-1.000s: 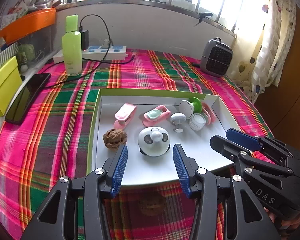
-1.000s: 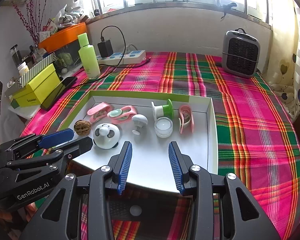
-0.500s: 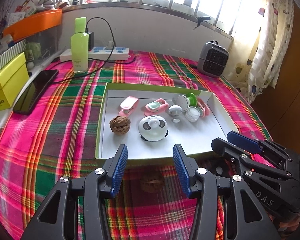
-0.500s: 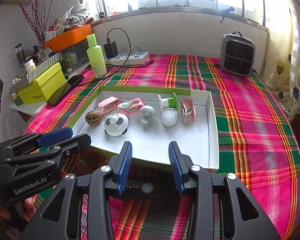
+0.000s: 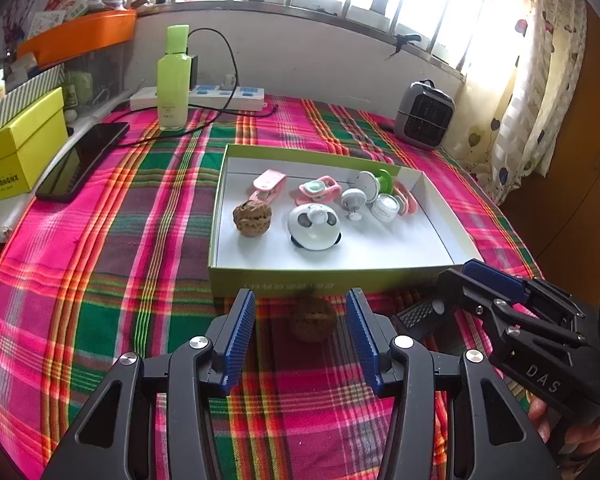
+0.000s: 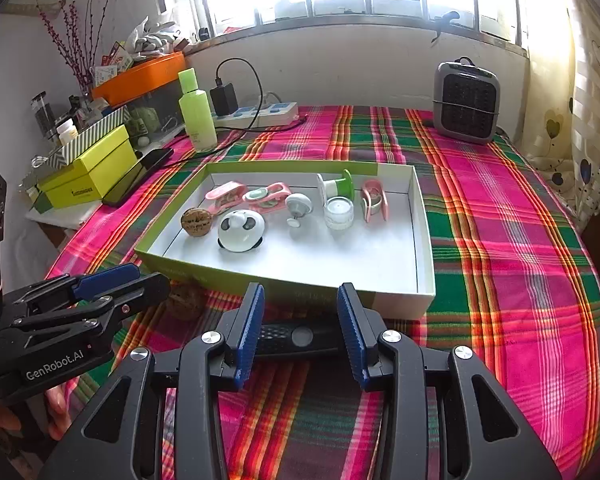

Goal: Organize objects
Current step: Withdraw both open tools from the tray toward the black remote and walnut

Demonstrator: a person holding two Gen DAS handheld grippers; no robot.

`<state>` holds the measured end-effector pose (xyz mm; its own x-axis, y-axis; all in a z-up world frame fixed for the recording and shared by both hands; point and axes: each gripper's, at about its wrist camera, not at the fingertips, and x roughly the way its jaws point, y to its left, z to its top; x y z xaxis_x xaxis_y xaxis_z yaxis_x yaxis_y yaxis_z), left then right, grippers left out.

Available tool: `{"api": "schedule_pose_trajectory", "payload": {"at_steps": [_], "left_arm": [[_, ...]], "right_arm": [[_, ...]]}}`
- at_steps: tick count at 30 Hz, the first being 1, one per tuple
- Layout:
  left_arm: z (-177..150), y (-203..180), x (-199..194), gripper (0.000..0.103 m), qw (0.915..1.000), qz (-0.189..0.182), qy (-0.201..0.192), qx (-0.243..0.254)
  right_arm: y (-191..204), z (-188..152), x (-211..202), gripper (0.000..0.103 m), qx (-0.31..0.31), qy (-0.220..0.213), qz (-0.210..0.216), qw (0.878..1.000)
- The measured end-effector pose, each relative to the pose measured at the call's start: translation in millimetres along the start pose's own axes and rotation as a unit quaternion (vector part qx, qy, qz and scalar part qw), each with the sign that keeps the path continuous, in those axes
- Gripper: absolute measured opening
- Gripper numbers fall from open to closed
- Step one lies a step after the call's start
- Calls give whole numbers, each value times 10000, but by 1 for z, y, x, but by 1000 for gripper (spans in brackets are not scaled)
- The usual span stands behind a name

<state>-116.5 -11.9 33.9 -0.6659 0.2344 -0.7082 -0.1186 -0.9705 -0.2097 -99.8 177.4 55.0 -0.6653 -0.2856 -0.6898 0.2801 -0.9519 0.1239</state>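
Hovering over a bright plaid tablecloth [image 5: 112,264], the left gripper [image 5: 300,332] and the right gripper [image 6: 300,322] both hang with jaws spread and nothing pinched between them. The sorting looks well along: a shallow green-rimmed box [image 6: 424,240] already holds a row of small things, among them a walnut [image 5: 252,219], a panda-faced toy [image 5: 314,227], a pink clip [image 5: 268,186], a second pink clip with a pale green centre [image 5: 318,191], a white knob on a stem [image 5: 353,202], a small white jar [image 6: 339,211], a green-and-white spool [image 6: 338,188] and a pink ring-shaped piece [image 6: 374,202]. Two items appear to remain outside. A second walnut [image 5: 311,318] lies on the cloth just in front of the box's near wall, lined up between the left gripper's open jaws. A flat black device with a grille and a round button [image 6: 292,338] lies beside it, in front of the right gripper. Judging by that, each hand has one pick left, and the near wall of the box stands between both items and the free floor space inside. Farther off, clear of the work, stand a green bottle [image 5: 174,80], a white power strip [image 5: 216,96] with a trailing black cable, a dark phone [image 5: 82,160], a yellow-green box [image 5: 18,152] and a small grey heater [image 6: 466,102] under the window.
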Motion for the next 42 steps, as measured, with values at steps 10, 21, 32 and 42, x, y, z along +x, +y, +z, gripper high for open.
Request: {"api": "schedule_pose_trajectory", "payload": {"at_steps": [10,21,32,42], "left_arm": [[-18,10,4,46,9996,-200,184,-70],[-21,3,16,46,9993,-182,330,62],[-10,-1,30,46,9994,-35,314,165],[-9,4,31,46,9997,38,222,93]], "right_arm": [[1,-14,-3,40,92,84,-5,9999],[1,-23,1,40,135,199,-21,9997],[-1,-25,3,40,184,239,-60,9995],[13,-22,6,40,45,234,-183,9995]]}}
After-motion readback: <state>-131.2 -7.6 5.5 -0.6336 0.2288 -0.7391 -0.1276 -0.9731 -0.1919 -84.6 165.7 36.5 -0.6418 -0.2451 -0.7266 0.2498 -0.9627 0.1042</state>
